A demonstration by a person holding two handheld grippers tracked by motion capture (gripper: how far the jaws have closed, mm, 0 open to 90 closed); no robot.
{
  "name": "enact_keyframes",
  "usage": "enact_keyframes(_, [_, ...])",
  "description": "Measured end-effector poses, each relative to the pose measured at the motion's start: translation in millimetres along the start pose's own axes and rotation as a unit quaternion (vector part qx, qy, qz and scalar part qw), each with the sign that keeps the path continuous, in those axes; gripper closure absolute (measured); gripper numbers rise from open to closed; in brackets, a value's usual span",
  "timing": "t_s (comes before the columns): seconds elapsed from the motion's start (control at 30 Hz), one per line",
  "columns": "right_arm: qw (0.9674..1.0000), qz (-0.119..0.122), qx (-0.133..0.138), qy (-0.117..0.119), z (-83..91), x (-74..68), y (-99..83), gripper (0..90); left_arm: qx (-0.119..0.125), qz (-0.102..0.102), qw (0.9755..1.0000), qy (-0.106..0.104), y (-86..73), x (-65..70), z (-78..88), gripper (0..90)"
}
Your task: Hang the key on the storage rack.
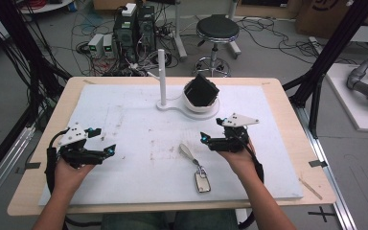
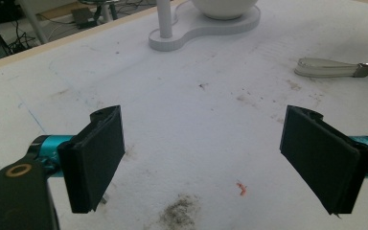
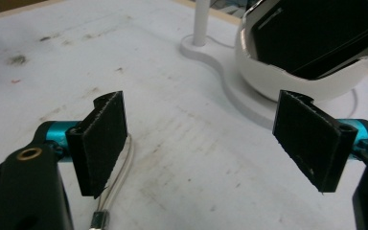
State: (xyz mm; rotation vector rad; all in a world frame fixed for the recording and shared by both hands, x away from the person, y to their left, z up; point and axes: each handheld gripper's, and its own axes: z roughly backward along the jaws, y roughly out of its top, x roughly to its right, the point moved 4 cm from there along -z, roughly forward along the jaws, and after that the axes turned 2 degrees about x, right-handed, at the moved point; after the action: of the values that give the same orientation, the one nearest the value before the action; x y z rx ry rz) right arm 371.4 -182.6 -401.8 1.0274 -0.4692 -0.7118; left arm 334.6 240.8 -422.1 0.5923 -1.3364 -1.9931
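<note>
On the white-padded wooden bench, a cream leather key fob with a metal tag lies between your left tongs and right tongs, both released, gaping wide.

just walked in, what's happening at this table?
A person holds a pair of tongs in each hand above the white mat, both open and empty. The left tongs and right tongs flank a key fob on a strap. Behind stands a white stand with a bowl holding a black object. Nothing gripped yet.
</note>
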Motion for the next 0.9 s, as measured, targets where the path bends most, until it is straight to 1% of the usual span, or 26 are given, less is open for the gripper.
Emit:
enact_keyframes(0.03, [1.0000, 0.002, -0.007, 0.005, -2.3, -3.7, -2.5, 19.6, 0.000, 0.000, 1.0000, 0.001, 0.0, -0.6, 0.2, 15.5])
enact_keyframes(0.07, [1.0000, 0.002, -0.007, 0.005, -2.3, -3.7, -2.5, 19.6, 0.000, 0.000, 1.0000, 0.001, 0.0, -0.6, 0.2, 15.5])
enact_keyframes(0.1, [0.9998, 0.006, -0.015, 0.014, -5.1, -9.6, -6.3, 19.6, 0.000, 0.001, 1.0000, 0.001, 0.1, -0.4, 0.1, 15.5])
enact_keyframes(0.13, [0.9998, 0.006, -0.015, 0.014, -5.1, -9.6, -6.3, 19.6, 0.000, 0.001, 1.0000, 0.001, 0.1, -0.4, 0.1, 15.5])
enact_keyframes(0.17, [0.9994, 0.009, -0.026, 0.020, -6.7, -14.0, -10.3, 19.6, 0.000, 0.000, 1.0000, 0.000, 0.2, -0.3, -0.1, 15.4])
enact_keyframes(0.27, [0.9991, 0.010, -0.033, 0.024, -8.1, -17.3, -14.3, 19.6, 0.000, -0.002, 1.0000, 0.000, 0.6, 0.0, -0.2, 15.5])
enact_keyframes(0.3, [0.9984, 0.012, -0.046, 0.030, -10.7, -20.9, -20.4, 19.6, 0.000, -0.001, 1.0000, 0.000, 0.9, 0.4, -0.3, 15.5])
enact_keyframes(0.33, [0.9984, 0.012, -0.046, 0.030, -10.7, -20.9, -20.4, 19.6, 0.000, -0.001, 1.0000, 0.000, 0.9, 0.4, -0.3, 15.5])
enact_keyframes(0.37, [0.9975, 0.012, -0.058, 0.036, -12.8, -24.1, -26.1, 19.6, 0.000, -0.002, 1.0000, -0.001, 1.0, 0.5, -0.2, 15.5])
enact_keyframes(0.4, [0.9975, 0.012, -0.058, 0.036, -12.8, -24.1, -26.1, 19.6, 0.000, -0.002, 1.0000, -0.001, 1.0, 0.5, -0.2, 15.5])
enact_keyframes(0.43, [0.9965, 0.015, -0.070, 0.044, -15.6, -27.5, -31.5, 19.6, 0.000, -0.002, 1.0000, -0.001, 1.1, 0.5, -0.2, 15.5])
enact_keyframes(0.47, [0.9965, 0.015, -0.070, 0.044, -15.6, -27.5, -31.5, 19.6, 0.000, -0.003, 1.0000, -0.001, 1.1, 0.5, -0.2, 15.5])
enact_keyframes(0.53, [0.9951, 0.018, -0.084, 0.050, -18.2, -30.8, -36.8, 19.6, 0.000, -0.003, 1.0000, -0.001, 1.1, 0.7, -0.2, 15.5])
enact_keyframes(0.57, [0.9931, 0.021, -0.102, 0.052, -20.6, -33.1, -41.2, 19.6, 0.001, -0.003, 1.0000, -0.001, 1.3, 0.8, 0.1, 15.5])
enact_keyframes(0.6, [0.9931, 0.021, -0.102, 0.052, -20.6, -33.1, -41.2, 19.6, 0.001, -0.003, 1.0000, -0.001, 1.3, 0.8, 0.1, 15.5])
enact_keyframes(0.63, [0.9911, 0.020, -0.118, 0.060, -22.8, -34.8, -43.9, 19.6, 0.001, -0.004, 1.0000, -0.001, 1.3, 0.8, 0.1, 15.5])
enact_keyframes(0.67, [0.9911, 0.020, -0.118, 0.060, -22.8, -34.8, -43.9, 19.6, 0.001, -0.004, 1.0000, -0.001, 1.3, 0.8, 0.1, 15.5])
enact_keyframes(0.7, [0.9888, 0.024, -0.131, 0.068, -25.5, -37.1, -46.4, 19.8, 0.001, -0.003, 1.0000, -0.001, 1.2, 0.8, 0.0, 15.5])
enact_keyframes(0.73, [0.9888, 0.024, -0.131, 0.068, -25.5, -37.1, -46.4, 19.8, 0.001, -0.003, 1.0000, -0.001, 1.2, 0.8, 0.0, 15.5])
enact_keyframes(0.77, [0.9855, 0.028, -0.149, 0.076, -28.5, -40.0, -49.7, 20.0, 0.001, -0.003, 1.0000, -0.001, 1.1, 0.9, -0.1, 15.5])
enact_keyframes(0.8, [0.9855, 0.028, -0.149, 0.076, -28.5, -40.0, -49.7, 20.0, 0.001, -0.003, 1.0000, -0.001, 1.0, 1.0, -0.2, 15.5])
enact_keyframes(0.83, [0.9839, 0.030, -0.158, 0.078, -29.8, -41.3, -51.3, 20.2, 0.001, -0.003, 1.0000, 0.000, 1.1, 1.1, -0.2, 15.5])
enact_keyframes(0.87, [0.9817, 0.031, -0.169, 0.081, -30.9, -43.2, -53.2, 23.8, 0.001, -0.003, 1.0000, -0.001, 1.1, 1.2, -0.2, 15.5])
enact_keyframes(0.9, [0.9802, 0.032, -0.176, 0.086, -31.5, -44.2, -54.4, 27.9, 0.001, -0.003, 1.0000, 0.000, 1.2, 1.2, -0.2, 15.5])
